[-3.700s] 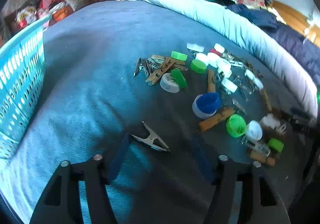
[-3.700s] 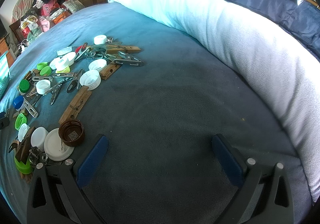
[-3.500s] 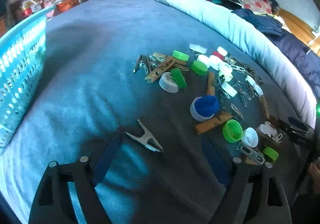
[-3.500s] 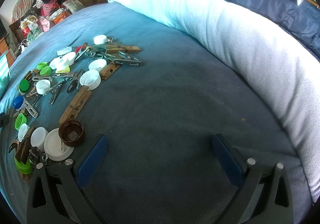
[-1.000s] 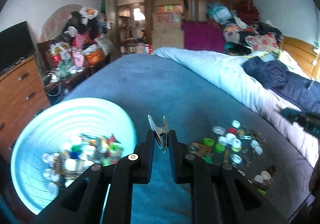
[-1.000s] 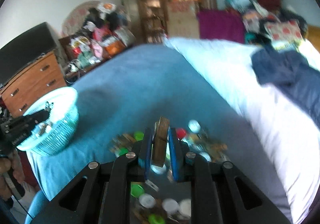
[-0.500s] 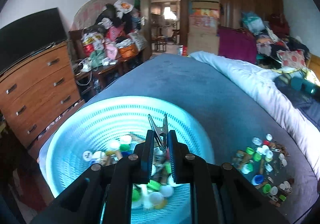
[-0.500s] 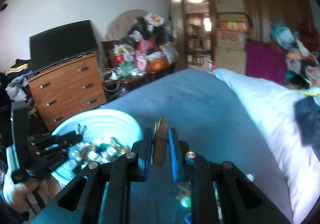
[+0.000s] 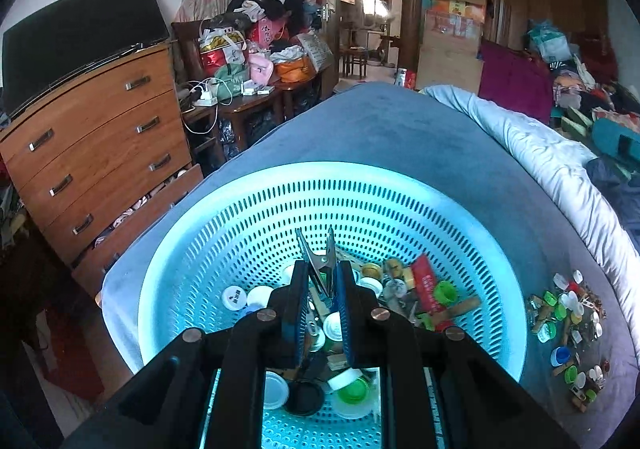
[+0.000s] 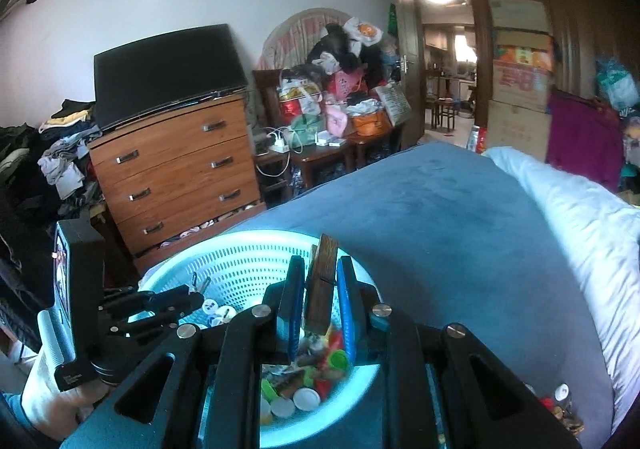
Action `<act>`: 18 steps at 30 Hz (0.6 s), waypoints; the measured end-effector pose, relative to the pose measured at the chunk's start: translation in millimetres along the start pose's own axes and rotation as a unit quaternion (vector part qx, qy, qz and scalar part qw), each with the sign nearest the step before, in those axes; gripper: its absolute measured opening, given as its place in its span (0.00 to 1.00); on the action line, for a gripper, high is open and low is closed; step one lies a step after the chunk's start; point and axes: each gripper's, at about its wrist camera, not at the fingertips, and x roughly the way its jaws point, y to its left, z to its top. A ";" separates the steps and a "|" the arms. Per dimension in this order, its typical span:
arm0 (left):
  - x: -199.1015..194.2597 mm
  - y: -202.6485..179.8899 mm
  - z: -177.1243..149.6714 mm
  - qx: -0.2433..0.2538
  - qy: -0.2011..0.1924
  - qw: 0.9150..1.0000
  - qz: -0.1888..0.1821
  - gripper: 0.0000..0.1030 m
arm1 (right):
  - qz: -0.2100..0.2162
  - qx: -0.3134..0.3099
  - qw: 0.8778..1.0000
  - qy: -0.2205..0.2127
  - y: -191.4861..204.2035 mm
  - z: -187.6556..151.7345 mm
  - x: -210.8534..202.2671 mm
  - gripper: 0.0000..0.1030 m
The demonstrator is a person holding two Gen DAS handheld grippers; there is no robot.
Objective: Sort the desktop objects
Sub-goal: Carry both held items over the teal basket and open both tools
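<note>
My left gripper [image 9: 319, 281] is shut on a metal clip [image 9: 318, 263] and holds it above the turquoise basket [image 9: 472, 233], which has several bottle caps and clothespins in it. My right gripper [image 10: 319, 281] is shut on a wooden clothespin [image 10: 322, 281] and holds it above the same basket [image 10: 240, 253]. The left gripper [image 10: 188, 299] also shows in the right wrist view, at the basket's left rim. A pile of caps, clips and clothespins [image 9: 568, 325] lies on the blue bed cover to the right.
A wooden chest of drawers [image 9: 100, 145] stands left of the bed, with a cluttered side table [image 9: 256, 97] behind it. A white duvet [image 9: 560, 169] runs along the bed's right side. The person's hand [image 10: 52, 401] holds the left gripper.
Both grippers have moved further over the basket with their objects still held. The basket now fills more of both views.
</note>
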 end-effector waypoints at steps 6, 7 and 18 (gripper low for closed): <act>4.7 -7.4 3.7 0.001 0.006 1.000 0.001 0.15 | 0.007 -0.002 1.000 0.011 4.8 1.7 16.3 0.16; 5.1 -9.0 3.9 0.000 0.007 1.000 0.000 0.15 | 0.008 -0.003 1.000 0.014 6.2 1.1 19.3 0.16; 23.0 -11.5 0.1 0.004 0.025 1.000 0.013 0.33 | 0.014 -0.011 0.999 0.033 14.6 -8.8 33.5 0.38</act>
